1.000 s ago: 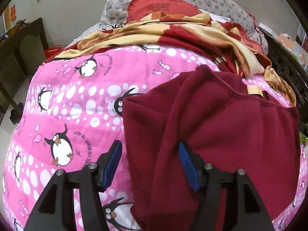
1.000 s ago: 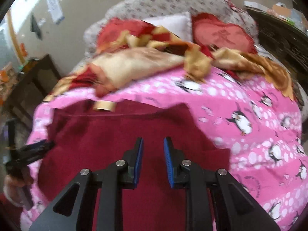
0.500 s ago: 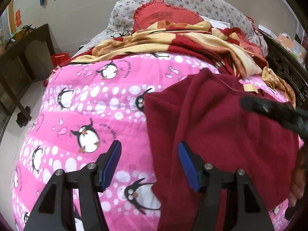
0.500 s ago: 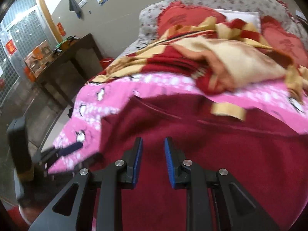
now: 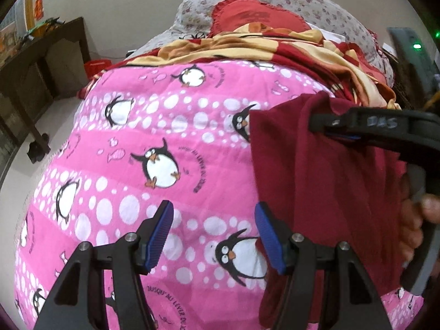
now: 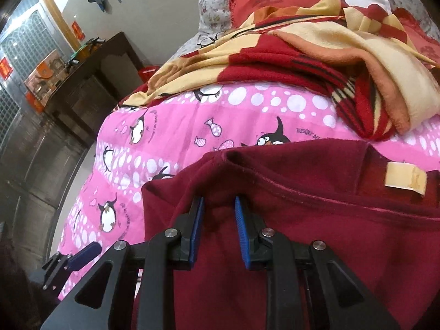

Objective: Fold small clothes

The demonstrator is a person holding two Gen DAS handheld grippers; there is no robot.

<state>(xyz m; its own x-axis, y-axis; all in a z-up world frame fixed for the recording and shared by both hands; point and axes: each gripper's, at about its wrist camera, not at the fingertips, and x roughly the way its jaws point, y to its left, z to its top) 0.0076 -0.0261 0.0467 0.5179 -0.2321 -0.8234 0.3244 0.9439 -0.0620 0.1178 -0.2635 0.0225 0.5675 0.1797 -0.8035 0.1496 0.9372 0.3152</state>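
Note:
A dark red garment lies spread on the pink penguin quilt, its tan label near the neck. My right gripper hovers low over the garment's upper left corner. Its jaws stand a narrow gap apart, with a ridge of the cloth at the tips and no visible pinch. A hand holds that gripper. My left gripper is open over bare quilt, just left of the garment's left edge, with nothing between its fingers.
A red and yellow blanket is bunched across the far half of the bed, with a red cushion and floral pillows behind it. Glasses lie by the pillows. A dark wooden desk stands left of the bed.
My right gripper has swung left across the garment and sunk to its upper left corner. My left gripper has slid left off the garment onto the quilt. Neither gap has changed.

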